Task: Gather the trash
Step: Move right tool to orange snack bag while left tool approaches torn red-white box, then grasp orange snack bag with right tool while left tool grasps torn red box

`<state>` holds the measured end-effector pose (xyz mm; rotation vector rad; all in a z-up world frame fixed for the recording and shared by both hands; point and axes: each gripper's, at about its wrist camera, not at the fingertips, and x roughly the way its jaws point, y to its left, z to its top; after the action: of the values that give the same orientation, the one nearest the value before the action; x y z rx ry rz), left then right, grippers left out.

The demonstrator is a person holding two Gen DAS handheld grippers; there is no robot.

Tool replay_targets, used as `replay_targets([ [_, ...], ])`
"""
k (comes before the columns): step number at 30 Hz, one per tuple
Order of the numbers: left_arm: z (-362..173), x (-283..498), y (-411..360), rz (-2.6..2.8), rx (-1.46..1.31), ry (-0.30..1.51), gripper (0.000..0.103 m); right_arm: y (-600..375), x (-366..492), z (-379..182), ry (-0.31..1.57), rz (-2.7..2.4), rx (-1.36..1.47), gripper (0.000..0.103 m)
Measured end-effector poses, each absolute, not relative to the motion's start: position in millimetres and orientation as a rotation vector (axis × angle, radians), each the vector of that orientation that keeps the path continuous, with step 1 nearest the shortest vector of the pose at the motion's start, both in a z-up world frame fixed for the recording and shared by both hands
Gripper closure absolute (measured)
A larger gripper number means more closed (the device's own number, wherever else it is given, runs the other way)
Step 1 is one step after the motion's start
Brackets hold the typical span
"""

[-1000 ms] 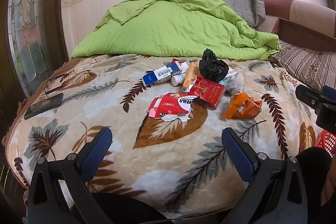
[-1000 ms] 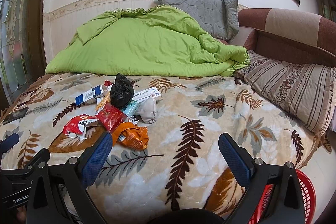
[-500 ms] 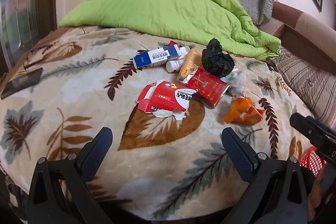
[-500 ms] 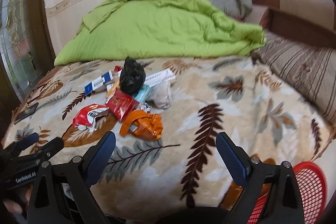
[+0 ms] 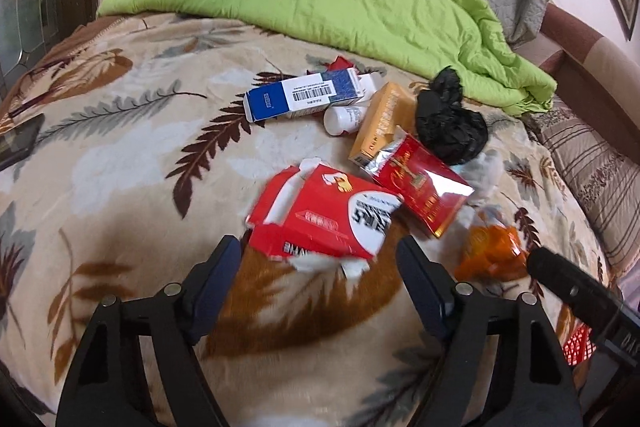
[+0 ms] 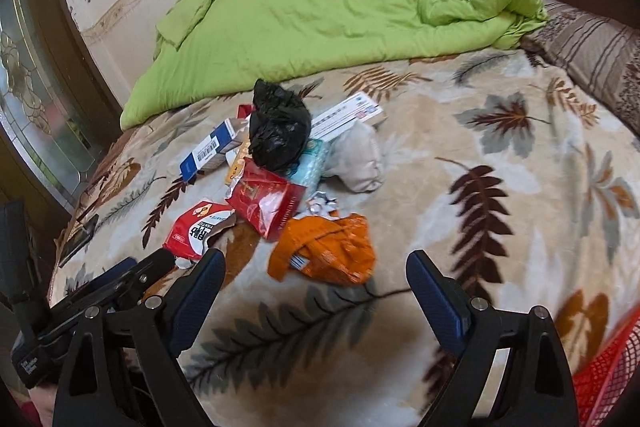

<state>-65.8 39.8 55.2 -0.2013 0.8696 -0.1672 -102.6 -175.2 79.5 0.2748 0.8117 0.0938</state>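
The trash lies heaped mid-bed on the leaf-print blanket point(image 5: 120, 155): a torn red-and-white carton point(image 5: 324, 219) nearest, a red foil packet point(image 5: 420, 187) touching it, an orange wrapper point(image 6: 324, 251), a black bag point(image 6: 278, 127) and a blue-and-white box point(image 5: 304, 97) behind. The left gripper point(image 5: 320, 257) hovers with jaws spread just short of the carton. The right gripper point(image 6: 316, 273) hangs open near the orange wrapper, a red basket point(image 6: 608, 379) at its lower right.
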Motion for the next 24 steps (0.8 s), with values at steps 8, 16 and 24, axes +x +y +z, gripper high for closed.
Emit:
replay_targets([
  [8,39,-31,26,-0.166,-0.132,0.925,0.027,-184,-65,49,0.944,0.084,0.393,0.029],
  [16,32,-31,24,-0.166,-0.11,0.929,0.027,-182,-68,50,0.918,0.111,0.395,0.033],
  [24,36,-38,20,-0.153,-0.093,0.886,0.043,-182,-73,54,0.902,0.11,0.375,0.033],
])
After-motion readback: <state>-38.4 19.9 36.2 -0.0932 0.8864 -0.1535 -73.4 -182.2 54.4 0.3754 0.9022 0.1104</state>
